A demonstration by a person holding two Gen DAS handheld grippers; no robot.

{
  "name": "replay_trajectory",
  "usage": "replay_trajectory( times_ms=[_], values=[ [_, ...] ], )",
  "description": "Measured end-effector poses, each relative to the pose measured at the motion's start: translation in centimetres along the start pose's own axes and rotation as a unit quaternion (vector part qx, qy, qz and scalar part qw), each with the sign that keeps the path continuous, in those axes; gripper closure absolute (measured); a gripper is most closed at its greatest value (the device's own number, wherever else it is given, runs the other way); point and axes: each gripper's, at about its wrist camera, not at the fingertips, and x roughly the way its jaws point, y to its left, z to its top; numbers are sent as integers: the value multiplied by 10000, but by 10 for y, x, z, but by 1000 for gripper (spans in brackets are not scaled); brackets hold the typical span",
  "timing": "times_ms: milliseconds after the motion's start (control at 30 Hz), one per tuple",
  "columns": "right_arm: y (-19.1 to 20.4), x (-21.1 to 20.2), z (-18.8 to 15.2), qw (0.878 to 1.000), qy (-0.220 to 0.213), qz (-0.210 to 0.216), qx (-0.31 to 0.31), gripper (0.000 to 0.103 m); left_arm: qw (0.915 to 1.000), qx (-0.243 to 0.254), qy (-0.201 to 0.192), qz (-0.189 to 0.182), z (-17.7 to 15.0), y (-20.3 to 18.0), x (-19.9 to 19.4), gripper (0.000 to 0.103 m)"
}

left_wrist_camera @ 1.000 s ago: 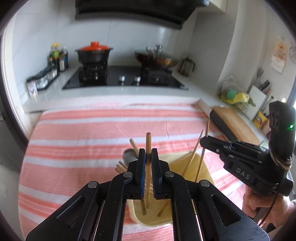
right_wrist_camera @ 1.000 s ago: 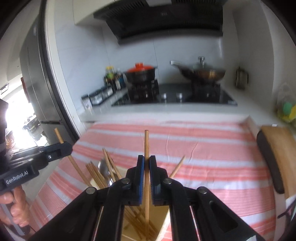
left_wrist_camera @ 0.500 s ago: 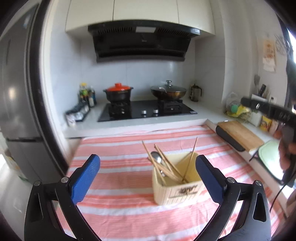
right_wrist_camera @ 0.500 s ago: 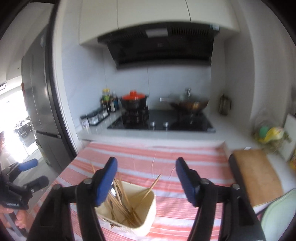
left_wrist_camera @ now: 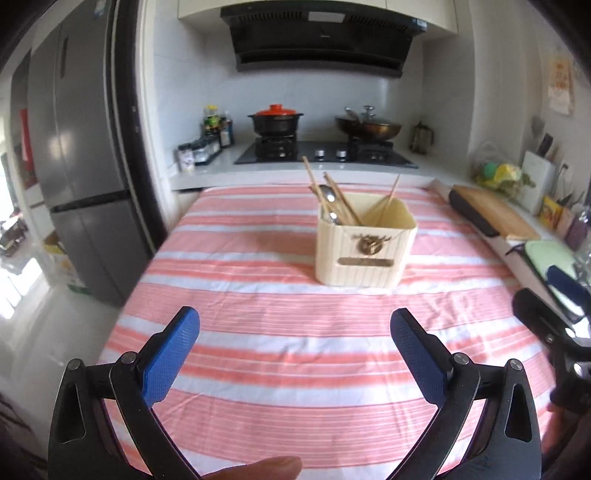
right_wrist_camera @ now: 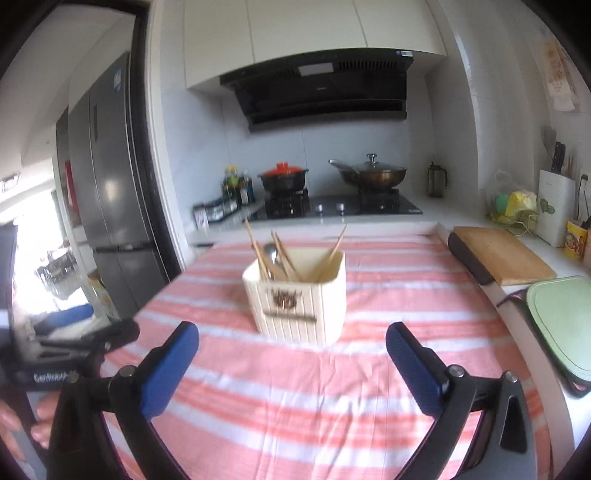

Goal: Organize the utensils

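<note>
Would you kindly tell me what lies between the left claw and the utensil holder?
Only bare striped tablecloth lies between the left claw and the utensil holder, as the left wrist view shows.

Home kitchen. Black range hood (right_wrist_camera: pixel 321 88) over a gas hob (right_wrist_camera: pixel 343 206), with a red-lidded black pot (right_wrist_camera: pixel 283 177) and a lidded wok (right_wrist_camera: pixel 373 173) on the burners. White tiled wall, white upper cabinets (right_wrist_camera: pixel 303 29). Tall grey fridge (left_wrist_camera: pixel 85 177) at left. Sauce bottles (right_wrist_camera: pixel 238 184) and spice jars beside the hob. Wooden cutting board (right_wrist_camera: pixel 502 254) and knife block (right_wrist_camera: pixel 556 206) on the right worktop (right_wrist_camera: pixel 443 210). Cream utensil holder (right_wrist_camera: pixel 299 295) with chopsticks (right_wrist_camera: pixel 258 254) and spoon on a pink striped cloth (right_wrist_camera: pixel 295 406)
</note>
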Motion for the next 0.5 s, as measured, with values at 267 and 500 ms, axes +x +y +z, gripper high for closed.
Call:
replay_trajectory(
  times_ms=[267, 500],
  values=[
    [20, -29, 14, 9979, 23, -591, -269, 0, 9998, 37, -212, 26, 4, -1, -33, 0],
    [23, -47, 22, 9982, 88, -590, -110, 0, 9995, 165, -188, -173, 9, 2, -45, 0]
  ],
)
